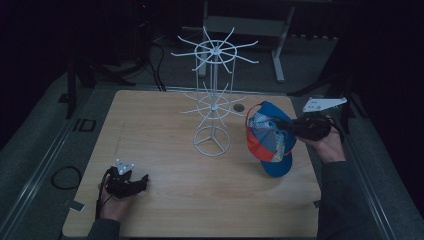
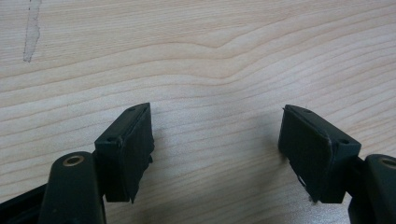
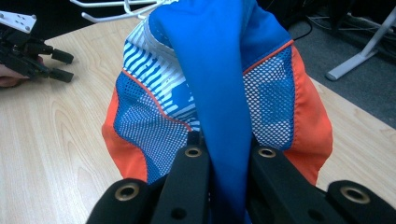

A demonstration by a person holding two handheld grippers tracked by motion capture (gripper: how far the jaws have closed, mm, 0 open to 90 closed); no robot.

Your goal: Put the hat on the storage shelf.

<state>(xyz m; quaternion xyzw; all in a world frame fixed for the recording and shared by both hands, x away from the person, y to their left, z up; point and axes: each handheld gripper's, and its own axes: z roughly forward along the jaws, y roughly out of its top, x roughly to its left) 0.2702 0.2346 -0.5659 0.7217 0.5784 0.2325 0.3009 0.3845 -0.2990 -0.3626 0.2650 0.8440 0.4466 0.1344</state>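
Right tongs (image 1: pixel 280 123) pinch the cap (image 1: pixel 270 140) just beside the white rack (image 1: pixel 212 107).

Buried in the blue fold of the cap (image 3: pixel 219 84), the tips of the right tool (image 3: pixel 228 154), with the bodies of both jaws cut off at the bottom edge. Hidden behind that cap, most of the white wire rack (image 3: pixel 116 7), its prongs cropped at the top. Too dark to make out, the floor and clutter beyond the tabletop (image 1: pixel 150 130).

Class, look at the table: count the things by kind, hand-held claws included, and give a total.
Caps: 1
White wire racks: 1
Claws: 2, left claw, right claw
Total: 4
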